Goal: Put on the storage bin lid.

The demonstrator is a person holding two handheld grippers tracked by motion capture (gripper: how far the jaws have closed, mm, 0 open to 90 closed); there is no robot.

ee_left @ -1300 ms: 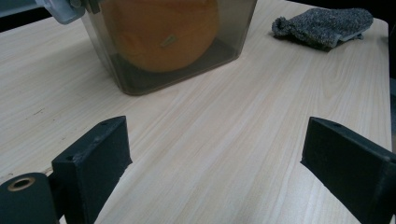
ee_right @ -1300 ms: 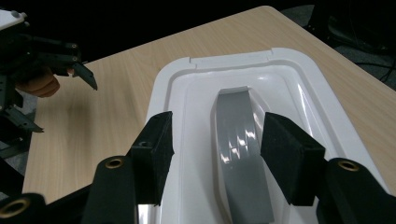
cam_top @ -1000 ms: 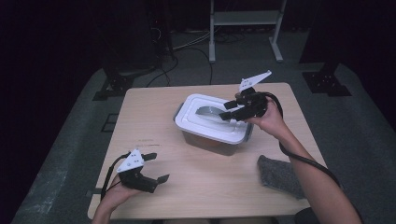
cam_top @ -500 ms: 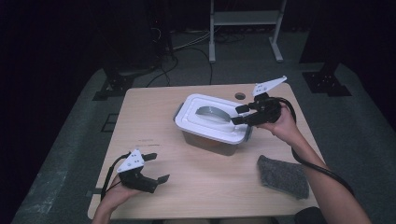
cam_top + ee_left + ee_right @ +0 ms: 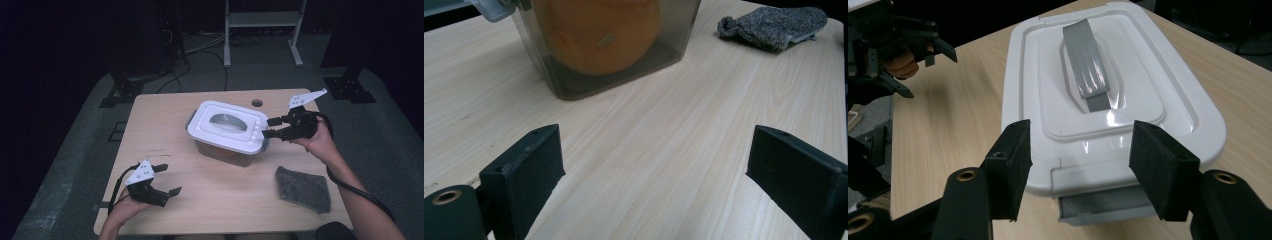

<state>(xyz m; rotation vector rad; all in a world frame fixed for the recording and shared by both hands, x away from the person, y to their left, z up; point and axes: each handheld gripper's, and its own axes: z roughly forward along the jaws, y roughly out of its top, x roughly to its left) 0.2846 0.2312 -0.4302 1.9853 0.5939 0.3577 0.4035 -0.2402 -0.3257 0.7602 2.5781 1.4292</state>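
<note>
Right gripper [image 5: 270, 128] jaws apart, straddling the grey end latch [image 5: 1108, 206] of the lidded box [image 5: 228, 131] directly ahead; box's long axis runs away from it. Left gripper [image 5: 165, 179] open, well apart.

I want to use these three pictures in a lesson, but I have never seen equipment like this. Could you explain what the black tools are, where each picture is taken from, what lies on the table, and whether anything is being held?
A person sits at a wooden table holding a hand-operated tool in each hand: the left gripper and the right gripper, each with two black jaws. One picture looks down from above. The other two come from small cameras riding on the grippers, looking out between their jaws. On the table stand a closed box with a white lid and something orange inside, and a grey cloth. Nothing is held: both grippers are open, the left low over the table near its front edge, the right at the box's end, by the lid latch.
</note>
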